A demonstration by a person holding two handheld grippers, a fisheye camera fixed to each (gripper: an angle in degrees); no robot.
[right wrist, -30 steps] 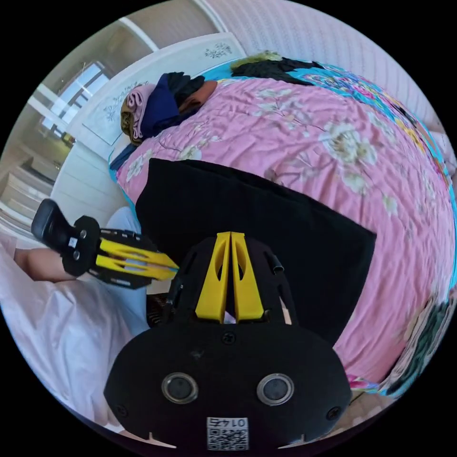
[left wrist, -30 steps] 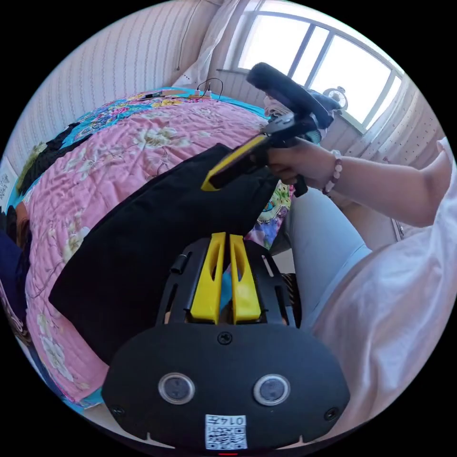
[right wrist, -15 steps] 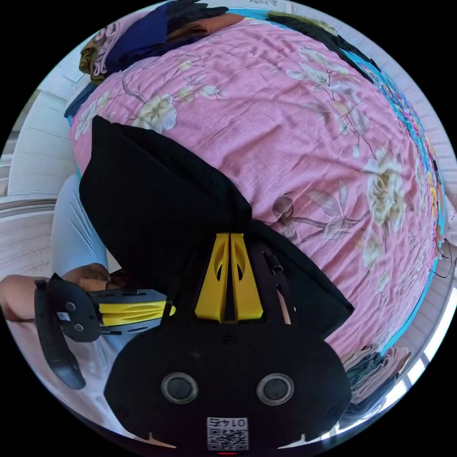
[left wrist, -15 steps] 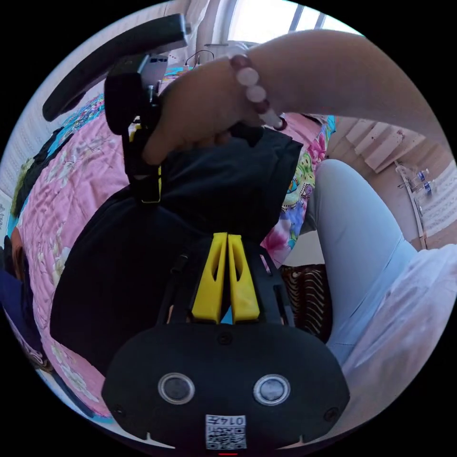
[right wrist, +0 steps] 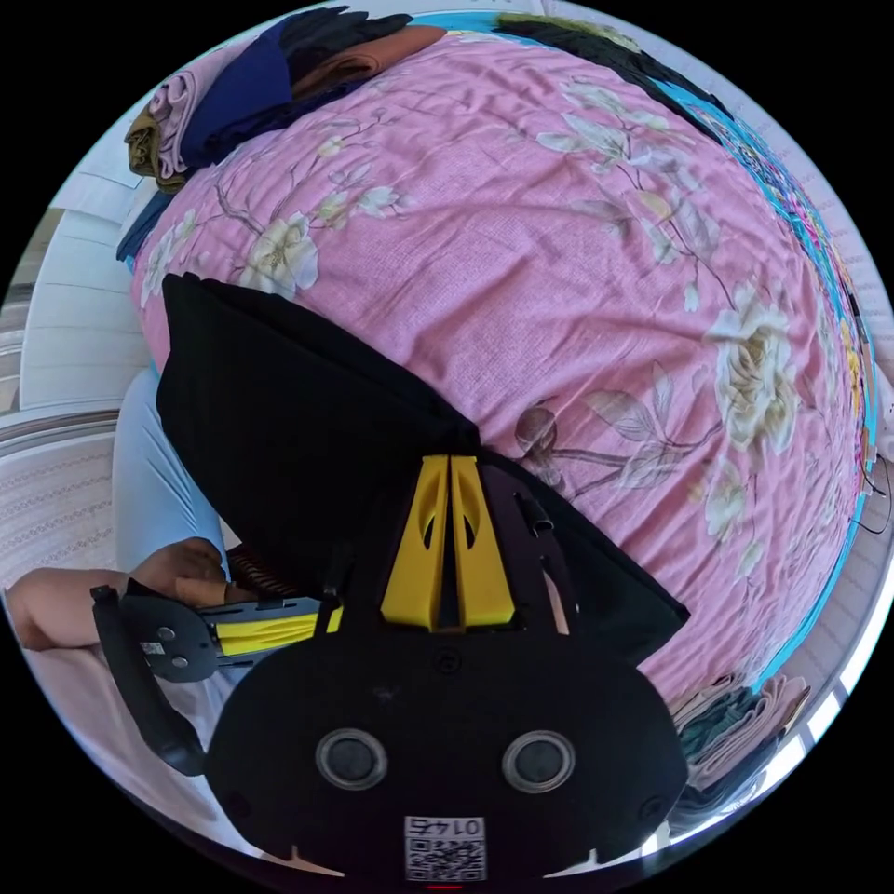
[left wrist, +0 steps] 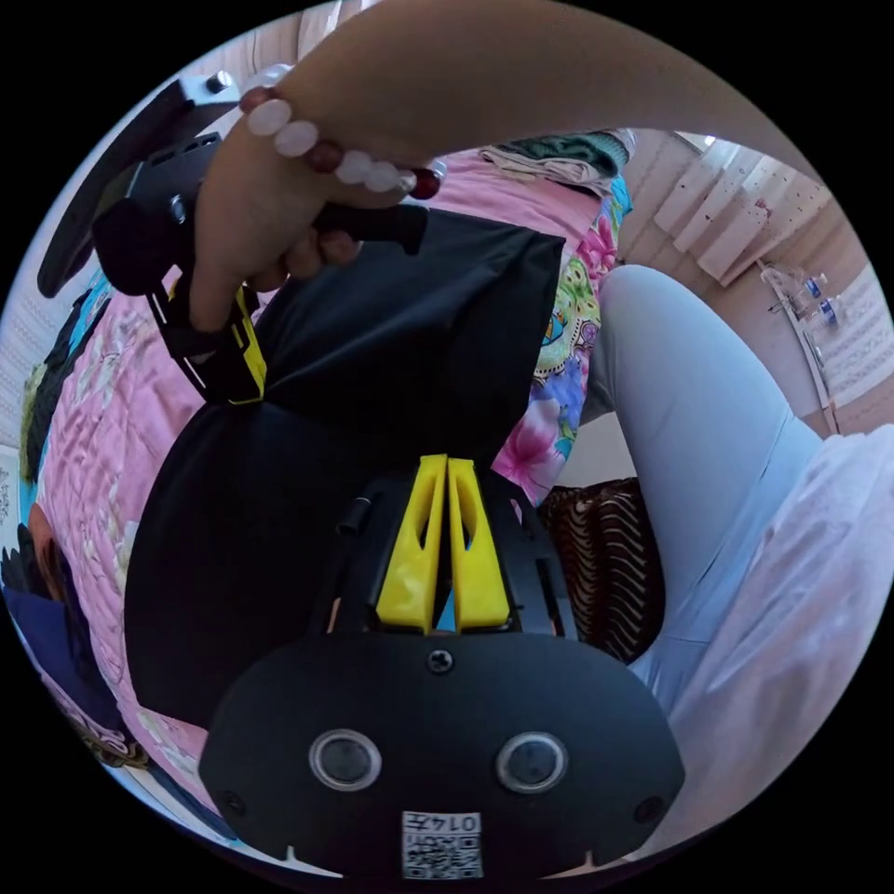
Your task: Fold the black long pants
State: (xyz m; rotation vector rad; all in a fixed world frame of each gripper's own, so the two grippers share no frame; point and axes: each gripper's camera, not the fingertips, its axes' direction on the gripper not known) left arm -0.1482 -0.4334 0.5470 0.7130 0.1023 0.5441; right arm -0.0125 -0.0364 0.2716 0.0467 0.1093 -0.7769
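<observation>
The black long pants [left wrist: 391,335] lie partly folded at the near edge of a pink flowered bedspread [right wrist: 577,242]. My left gripper [left wrist: 447,459] is shut on one edge of the black cloth. A hand with a bead bracelet holds the right gripper [left wrist: 244,358] above the pants, its yellow jaws pointing down into the cloth. In the right gripper view, the right gripper [right wrist: 451,458] is shut on a raised fold of the pants [right wrist: 298,410], which slopes down to the bed. The left gripper [right wrist: 326,616] comes in from the lower left, its jaws closed at the pants' edge.
The person's leg in pale trousers [left wrist: 698,419] stands close against the bed's side, with a brown striped thing [left wrist: 605,559] on the floor beside it. A heap of dark clothes [right wrist: 251,93] lies at the bed's far end. Folded garments [right wrist: 736,726] are stacked at the other end.
The right gripper has carried its end of the pants across over the rest of them, doubling the cloth. The left gripper has kept its hold at the bed's edge.
</observation>
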